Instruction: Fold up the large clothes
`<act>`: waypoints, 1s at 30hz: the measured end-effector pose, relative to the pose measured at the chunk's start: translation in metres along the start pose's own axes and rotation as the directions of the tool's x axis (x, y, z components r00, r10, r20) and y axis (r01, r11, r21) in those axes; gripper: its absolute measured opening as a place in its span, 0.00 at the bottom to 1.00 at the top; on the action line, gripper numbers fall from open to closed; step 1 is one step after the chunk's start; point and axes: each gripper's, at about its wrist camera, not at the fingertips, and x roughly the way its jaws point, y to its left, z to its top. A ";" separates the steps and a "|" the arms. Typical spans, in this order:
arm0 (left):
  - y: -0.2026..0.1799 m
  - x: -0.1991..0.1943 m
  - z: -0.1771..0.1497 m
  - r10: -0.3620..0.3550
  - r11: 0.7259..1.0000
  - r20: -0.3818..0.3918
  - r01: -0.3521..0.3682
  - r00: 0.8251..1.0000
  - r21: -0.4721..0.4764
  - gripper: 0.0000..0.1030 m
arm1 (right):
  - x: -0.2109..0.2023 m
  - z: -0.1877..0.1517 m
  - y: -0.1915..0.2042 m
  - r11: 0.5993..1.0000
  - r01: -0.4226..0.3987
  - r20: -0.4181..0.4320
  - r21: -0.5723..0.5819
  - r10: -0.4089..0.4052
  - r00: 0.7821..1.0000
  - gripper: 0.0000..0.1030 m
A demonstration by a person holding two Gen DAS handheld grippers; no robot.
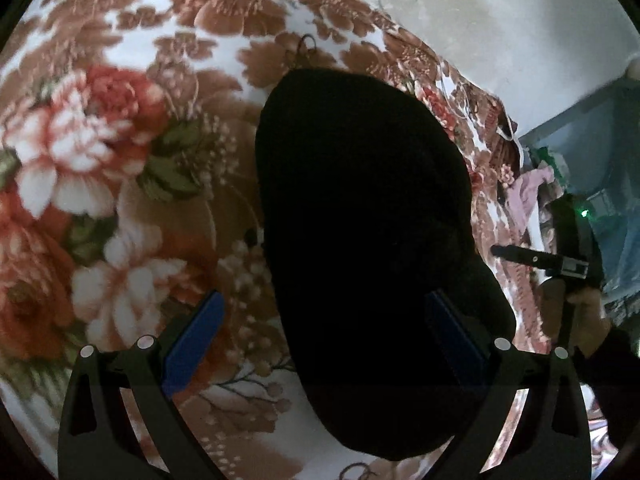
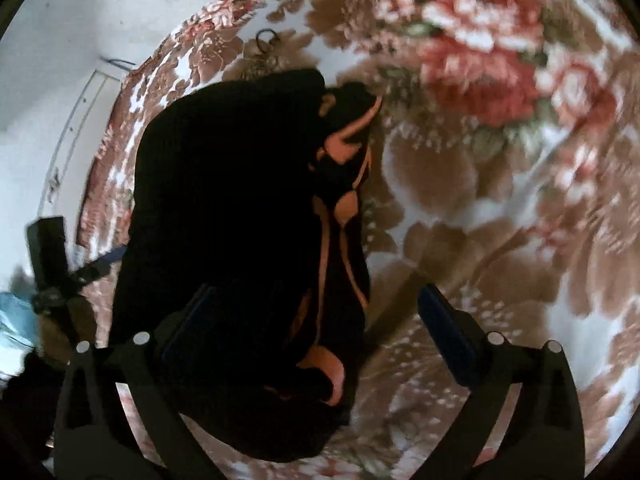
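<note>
Blue-padded black fingers of the left gripper (image 1: 324, 340) stand wide apart at the near edge of its own view, tilted steeply down over a bundled black garment with orange trim (image 1: 368, 240); the pads hang clear on either side of the cloth's near part and press on nothing. At the right edge of that view a person's hand (image 1: 576, 316) wraps the handle of the right gripper (image 2: 316, 328), one of whose fingers (image 1: 520, 254) points in toward the garment.

Seen from its own camera, the right gripper is likewise spread to its widest and angled down, its left finger over the dark cloth and its right finger over bare blanket (nothing is clamped between them). The left gripper shows small at the left edge of this view, beside the bundle.

That garment lies in a long heap on a plush floral blanket in white, brown and red (image 1: 120, 152), its orange edging (image 2: 344, 208) showing only along the right side in the right-wrist view. Beyond the blanket's far edge is a pale, stained floor (image 1: 500, 32), and at the right of the left view some pink cloth (image 1: 528, 188) sits by the blanket's edge.
</note>
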 end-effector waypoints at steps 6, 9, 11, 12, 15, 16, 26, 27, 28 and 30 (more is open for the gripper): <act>-0.001 0.028 0.002 -0.095 0.995 -0.064 0.094 0.993 -0.025 0.95 | 0.042 0.002 0.007 0.993 -0.117 -0.097 0.033 0.120 0.988 0.96; 0.002 0.045 0.005 -0.167 0.986 -0.125 0.165 0.978 -0.028 0.96 | 0.058 0.006 0.009 0.993 -0.114 -0.125 0.027 0.117 0.985 0.96; 0.010 0.053 0.007 -0.201 0.979 -0.127 0.197 0.971 -0.045 0.96 | 0.070 0.009 0.002 0.989 -0.138 -0.139 0.057 0.145 0.980 0.96; 0.014 0.055 0.009 -0.196 0.980 -0.106 0.193 0.975 -0.046 0.96 | 0.074 0.011 -0.001 0.986 -0.151 -0.146 0.075 0.160 0.976 0.96; 0.015 0.067 0.008 -0.226 0.973 -0.087 0.220 0.970 -0.073 0.96 | 0.088 0.014 -0.004 0.979 -0.174 -0.159 0.110 0.190 0.969 0.96; 0.017 0.073 0.007 -0.257 0.962 -0.091 0.246 0.962 -0.116 0.96 | 0.089 0.015 -0.004 0.977 -0.181 -0.160 0.111 0.197 0.967 0.96; 0.002 0.085 -0.001 -0.279 0.958 -0.112 0.269 0.954 -0.095 0.96 | 0.097 0.007 -0.002 0.943 -0.297 -0.163 0.147 0.319 0.934 0.94; 0.013 0.095 -0.002 -0.323 0.938 -0.110 0.302 0.940 -0.169 0.97 | 0.101 0.007 -0.002 0.937 -0.311 -0.152 0.160 0.335 0.930 0.94; 0.015 0.099 -0.002 -0.333 0.932 -0.105 0.310 0.937 -0.191 0.97 | 0.103 0.007 0.001 0.933 -0.319 -0.143 0.166 0.343 0.928 0.93; 0.005 0.102 0.002 -0.314 0.939 -0.135 0.287 0.940 -0.188 0.95 | 0.099 0.006 0.006 0.930 -0.330 -0.138 0.164 0.353 0.926 0.65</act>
